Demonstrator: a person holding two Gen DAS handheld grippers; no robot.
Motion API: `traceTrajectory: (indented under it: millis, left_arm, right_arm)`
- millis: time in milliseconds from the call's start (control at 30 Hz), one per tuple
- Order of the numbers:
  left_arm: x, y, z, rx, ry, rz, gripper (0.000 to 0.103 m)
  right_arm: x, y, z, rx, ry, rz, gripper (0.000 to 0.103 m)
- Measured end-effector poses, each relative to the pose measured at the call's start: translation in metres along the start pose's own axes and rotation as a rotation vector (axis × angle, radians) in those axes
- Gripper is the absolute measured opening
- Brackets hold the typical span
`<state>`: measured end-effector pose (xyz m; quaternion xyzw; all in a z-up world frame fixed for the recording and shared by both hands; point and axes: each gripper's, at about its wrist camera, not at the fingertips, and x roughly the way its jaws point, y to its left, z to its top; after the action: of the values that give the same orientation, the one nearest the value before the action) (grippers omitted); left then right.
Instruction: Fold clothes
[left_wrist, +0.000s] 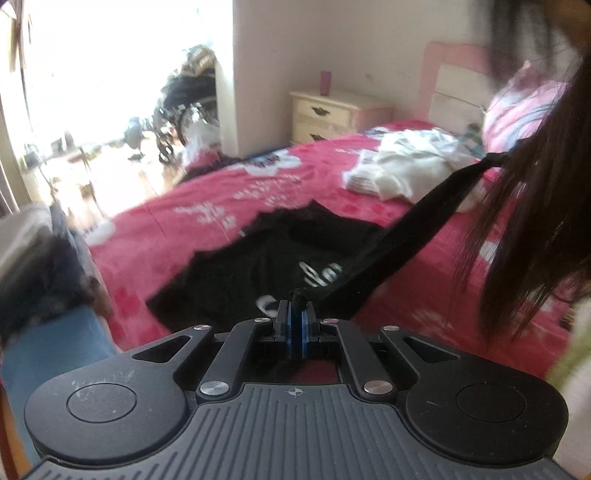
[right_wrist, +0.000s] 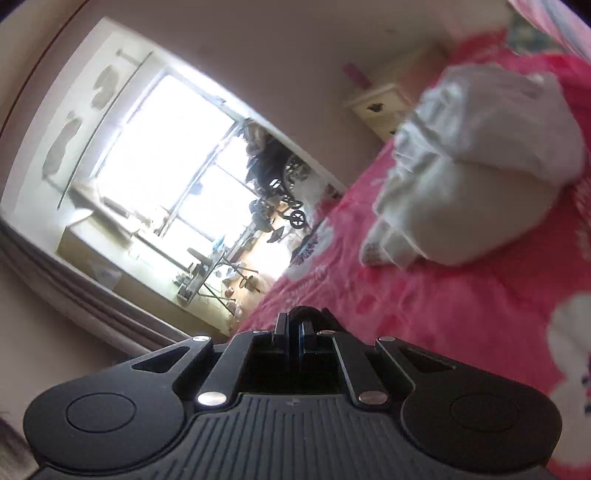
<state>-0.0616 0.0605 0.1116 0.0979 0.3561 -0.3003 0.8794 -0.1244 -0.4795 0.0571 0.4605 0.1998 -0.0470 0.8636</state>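
Note:
A black garment with white print (left_wrist: 258, 258) lies on the pink bedspread (left_wrist: 221, 206). My left gripper (left_wrist: 297, 306) is shut on a bunched edge of it. From there a taut black strip (left_wrist: 406, 229) runs up to the right and disappears behind hanging dark hair (left_wrist: 535, 221). In the right wrist view my right gripper (right_wrist: 295, 325) is shut, with a small bunch of black cloth (right_wrist: 308, 314) pinched at its tips, above the bedspread (right_wrist: 461, 314). The view is tilted.
A heap of white clothes (left_wrist: 406, 162) (right_wrist: 480, 184) lies farther up the bed near a pink pillow (left_wrist: 517, 110). A cream nightstand (left_wrist: 325, 114) (right_wrist: 384, 107) stands by the wall. Folded grey and dark items (left_wrist: 37, 258) sit at the left. A bright window and clutter lie beyond.

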Motion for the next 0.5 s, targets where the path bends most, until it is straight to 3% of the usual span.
traceTrajectory:
  millis: [200,500]
  left_arm:
    - [0.007,-0.003,-0.018,-0.033,0.057,-0.078,0.003]
    - [0.041,0.036,-0.026,-0.217,0.048,-0.104,0.003]
  right_arm:
    - [-0.003,-0.021,-0.011,0.042,0.016,-0.061,0.005]
    - [0.056,0.000,0.003,0.000,0.084,-0.081,0.005]
